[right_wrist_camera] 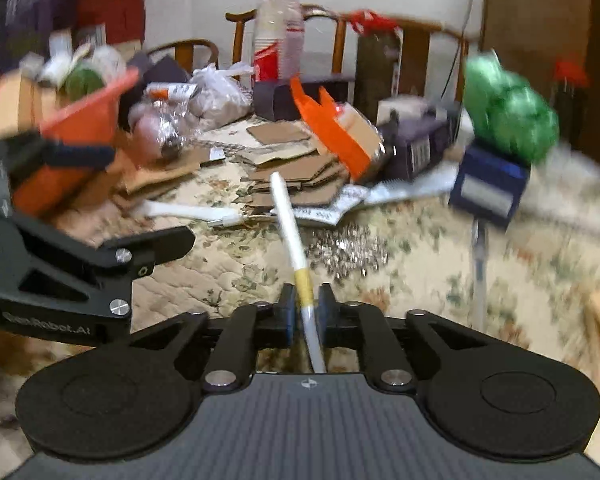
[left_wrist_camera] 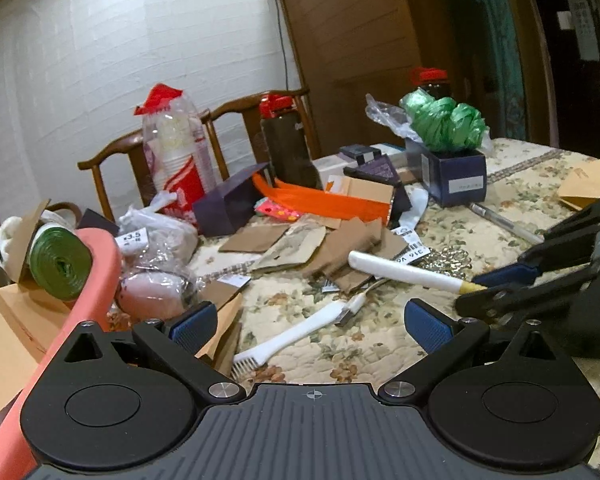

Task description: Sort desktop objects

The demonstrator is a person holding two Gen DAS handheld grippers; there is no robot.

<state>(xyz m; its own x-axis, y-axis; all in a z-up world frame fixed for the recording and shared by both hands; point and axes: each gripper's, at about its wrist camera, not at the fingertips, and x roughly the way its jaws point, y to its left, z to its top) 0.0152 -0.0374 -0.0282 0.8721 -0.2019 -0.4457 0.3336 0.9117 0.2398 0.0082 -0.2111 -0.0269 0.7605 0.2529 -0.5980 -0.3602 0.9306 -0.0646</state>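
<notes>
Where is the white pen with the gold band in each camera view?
Left wrist: white pen right of center, its gold end in the right gripper.
Right wrist: pen dead center, pointing away, clamped between the jaws.
Shared landmark: white brush on the floral tablecloth.

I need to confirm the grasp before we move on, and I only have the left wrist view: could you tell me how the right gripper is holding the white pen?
Observer: The right gripper is shut on the white pen, pinching it on its yellow band.
Operator: Thank you. Does anything stick out behind the pads?
Observer: Yes, a thin pale end runs back from the pads toward the gripper's body.
Operator: And where does the pen point?
Observer: Forward and slightly left, toward the cardboard pieces.
</notes>
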